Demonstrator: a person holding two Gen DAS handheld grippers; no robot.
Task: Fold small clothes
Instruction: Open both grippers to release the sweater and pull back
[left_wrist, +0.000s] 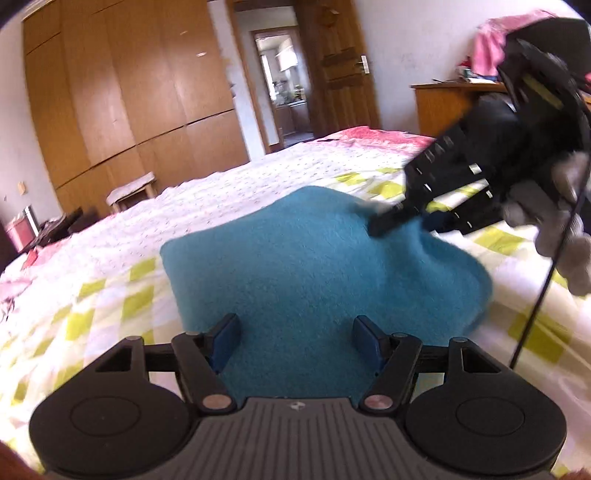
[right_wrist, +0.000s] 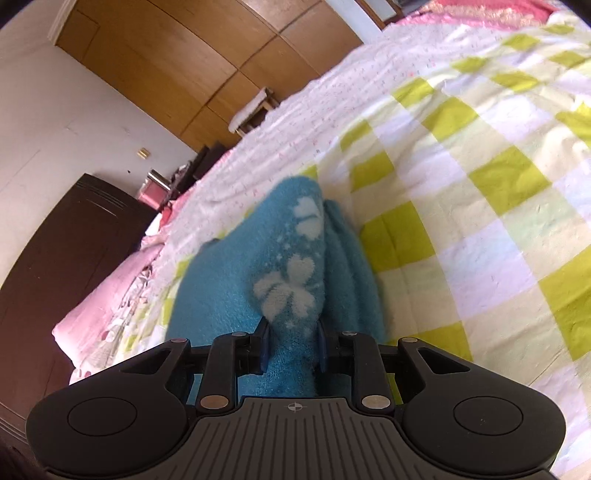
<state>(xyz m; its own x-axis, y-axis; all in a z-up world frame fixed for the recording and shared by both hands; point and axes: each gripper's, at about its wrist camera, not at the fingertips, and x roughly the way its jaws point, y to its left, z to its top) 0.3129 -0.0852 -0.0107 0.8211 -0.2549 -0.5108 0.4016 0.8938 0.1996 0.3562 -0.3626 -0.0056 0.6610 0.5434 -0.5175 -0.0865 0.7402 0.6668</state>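
Right gripper: low centre of the right wrist view, jaws drawn close together and pinching a raised fold of the cloth between the blue pads
Right gripper, other view: seen again at the right edge of the left wrist view, blurred, its tip on the far right part of the cloth, with a hand in a grey glove behind it
Left gripper: bottom centre of the left wrist view, jaws standing well apart, blue pads on either side of the cloth's near edge; nothing is pinched, and the pads do not seem to press on the fabric
Cloth: teal and fluffy, spread across the middle of the left wrist view on the bed; its right side is lifted into a ridge where the right gripper meets it
Cloth pattern: pale flower shapes show on the lifted fold in the centre of the right wrist view
Bed: cover with white and yellow-green checks fills the lower half of the left wrist view and the right half of the right wrist view; a pink strip runs along its far edge
Wardrobe: brown wooden doors, upper left of the left wrist view
Door: dark wood, standing open, top centre of the left wrist view
Stool: small, beside the bed at the left, below the wardrobe
Desk: wooden, upper right of the left wrist view, pink fabric heaped above it
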